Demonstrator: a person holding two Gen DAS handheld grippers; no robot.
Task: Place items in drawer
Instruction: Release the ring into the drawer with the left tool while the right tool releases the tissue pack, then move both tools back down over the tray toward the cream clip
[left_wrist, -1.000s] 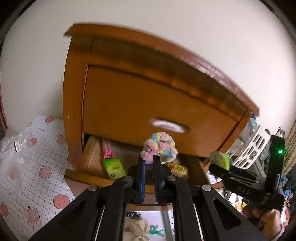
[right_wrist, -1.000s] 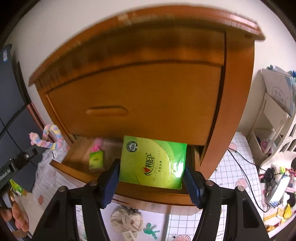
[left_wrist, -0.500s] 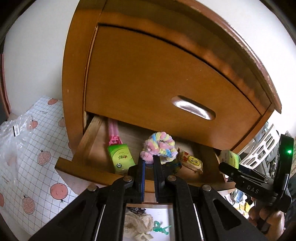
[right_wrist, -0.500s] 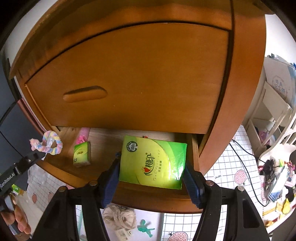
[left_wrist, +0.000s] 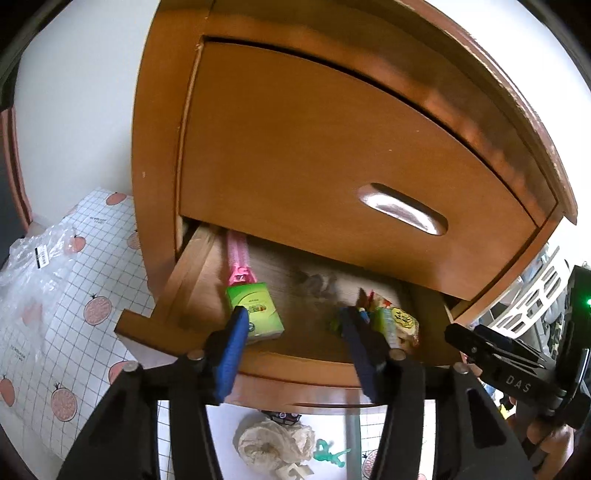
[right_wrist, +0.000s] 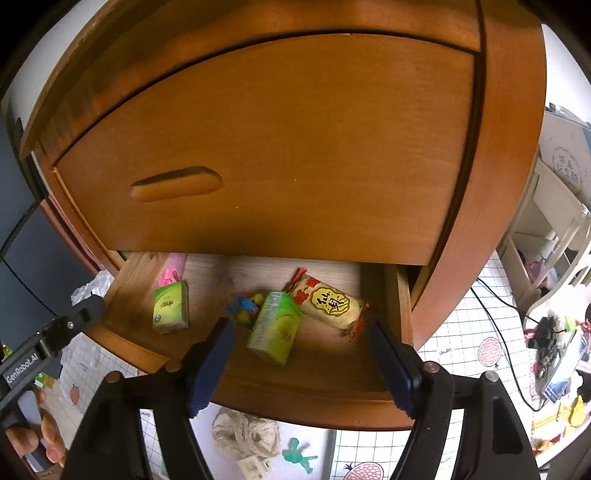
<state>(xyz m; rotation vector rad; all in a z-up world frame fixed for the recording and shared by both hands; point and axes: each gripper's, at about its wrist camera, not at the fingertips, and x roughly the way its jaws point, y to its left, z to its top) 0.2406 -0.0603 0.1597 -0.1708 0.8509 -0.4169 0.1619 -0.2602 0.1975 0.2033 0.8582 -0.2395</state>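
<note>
Both grippers hang over the front edge of the open lower drawer of a wooden cabinet, pointing down into it. The left gripper has its jaws opening, with nothing pressed between its blue pads; through the gap only the drawer floor shows, with a blurred multicoloured fuzzy ring near the middle of the floor, its outline too smeared in the left wrist view to read well. The right gripper also has its jaws opening, and the large green pack lies tilted on the drawer floor in the gap between them, touching neither pad, close to the left one. The pack leans against the ring on its left side and sits just beside a yellow-and-red snack packet that lies toward the drawer's right wall. A small green tissue pack rests near the drawer's left wall, close to the front edge, with a pink item just behind it running toward the back left corner. Above, the upper drawer front is closed. Below the drawer's front edge, a ball of twine and a small green figure lie on the gridded floor mat.
</note>
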